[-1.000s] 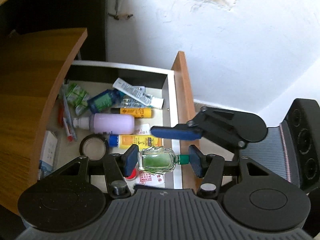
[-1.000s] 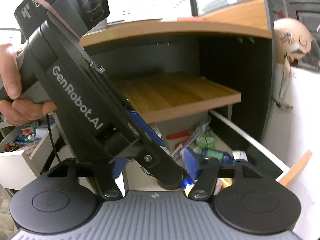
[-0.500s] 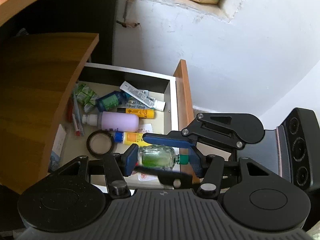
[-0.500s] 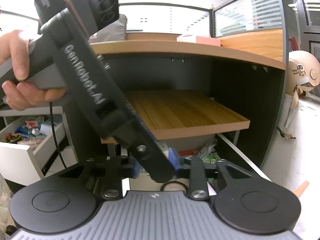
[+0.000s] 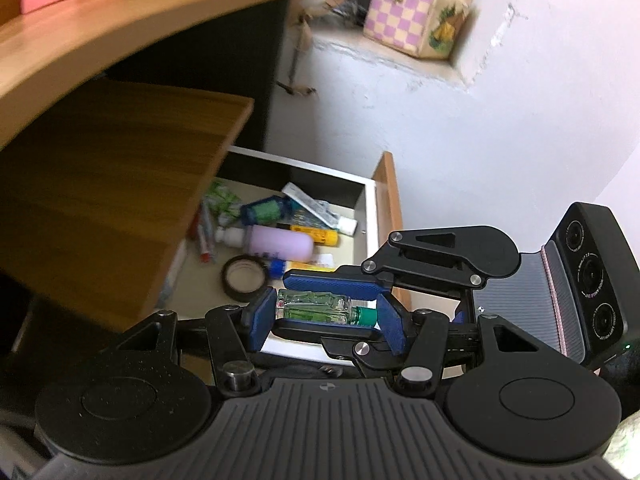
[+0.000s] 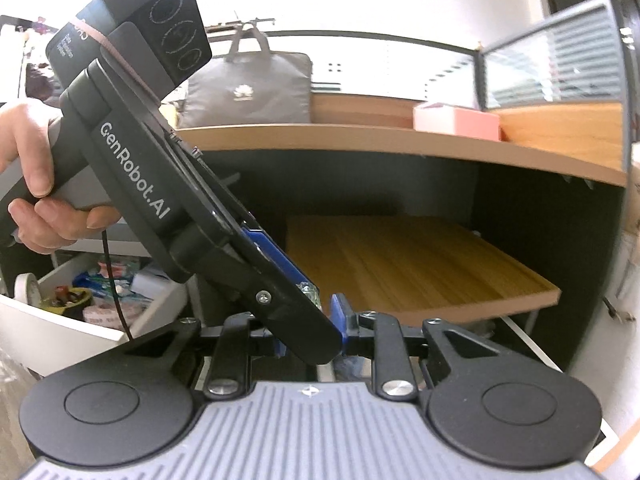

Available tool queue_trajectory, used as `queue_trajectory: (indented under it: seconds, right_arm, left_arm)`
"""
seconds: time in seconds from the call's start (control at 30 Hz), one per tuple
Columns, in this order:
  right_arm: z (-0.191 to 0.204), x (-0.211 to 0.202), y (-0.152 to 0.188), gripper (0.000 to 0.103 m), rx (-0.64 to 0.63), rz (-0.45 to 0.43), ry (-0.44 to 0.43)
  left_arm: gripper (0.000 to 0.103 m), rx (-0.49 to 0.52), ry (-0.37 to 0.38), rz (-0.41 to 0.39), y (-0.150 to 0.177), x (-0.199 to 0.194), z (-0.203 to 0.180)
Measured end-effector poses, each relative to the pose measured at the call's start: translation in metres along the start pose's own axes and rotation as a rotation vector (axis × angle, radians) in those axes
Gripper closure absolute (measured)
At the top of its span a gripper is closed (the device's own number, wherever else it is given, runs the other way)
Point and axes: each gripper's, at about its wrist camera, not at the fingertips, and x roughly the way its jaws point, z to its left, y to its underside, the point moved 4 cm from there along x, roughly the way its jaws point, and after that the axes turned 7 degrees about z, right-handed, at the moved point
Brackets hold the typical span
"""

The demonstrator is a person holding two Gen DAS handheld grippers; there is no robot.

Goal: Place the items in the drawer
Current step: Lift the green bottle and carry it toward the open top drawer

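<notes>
Under the wooden table [image 5: 100,60] the open drawer [image 5: 370,216] lies cluttered, and above its front the left hand-held gripper [image 5: 326,314] and right hand-held gripper [image 5: 332,308] both clamp the small green bottle [image 5: 316,306], a handover seemingly underway; next, one must release

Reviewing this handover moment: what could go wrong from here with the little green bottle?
1. Both the left gripper and right gripper clamp the glass bottle; any diverging pull could twist it loose or crack it.
2. The left gripper pinches it only end to end, on base and cap, so it might pivot out.
3. It hangs near the drawer front edge; a drop might land outside.
</notes>
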Motion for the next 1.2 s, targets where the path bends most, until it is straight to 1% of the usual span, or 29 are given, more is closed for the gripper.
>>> queue_trajectory:
  seconds: [0.17, 0.33, 0.47, 0.67, 0.9, 1.03, 1.2]
  right_arm:
    - [0.04, 0.013, -0.02, 0.077, -0.074, 0.006, -0.055]
    - [0.084, 0.028, -0.04, 0.077, -0.145, 0.005, -0.132]
    - [0.125, 0.042, -0.055, 0.078, -0.203, -0.001, -0.218]
    - [0.188, 0.064, -0.075, 0.079, -0.289, -0.004, -0.354]
    - [0.261, 0.092, -0.079, 0.08, -0.374, 0.009, -0.477]
    - [0.295, 0.108, -0.076, 0.08, -0.405, 0.031, -0.541]
    - [0.331, 0.126, -0.068, 0.08, -0.43, 0.068, -0.609]
  left_arm:
    - [0.045, -0.052, -0.026, -0.05, 0.026, -0.035, 0.011]
    - [0.045, -0.121, -0.073, -0.114, 0.06, -0.076, 0.023]
    - [0.045, -0.188, -0.111, -0.177, 0.095, -0.113, 0.035]
    - [0.045, -0.286, -0.164, -0.246, 0.149, -0.159, 0.054]
    - [0.045, -0.414, -0.224, -0.304, 0.217, -0.202, 0.081]
    - [0.045, -0.478, -0.25, -0.319, 0.252, -0.217, 0.094]
    - [0.045, -0.56, -0.272, -0.333, 0.292, -0.228, 0.108]
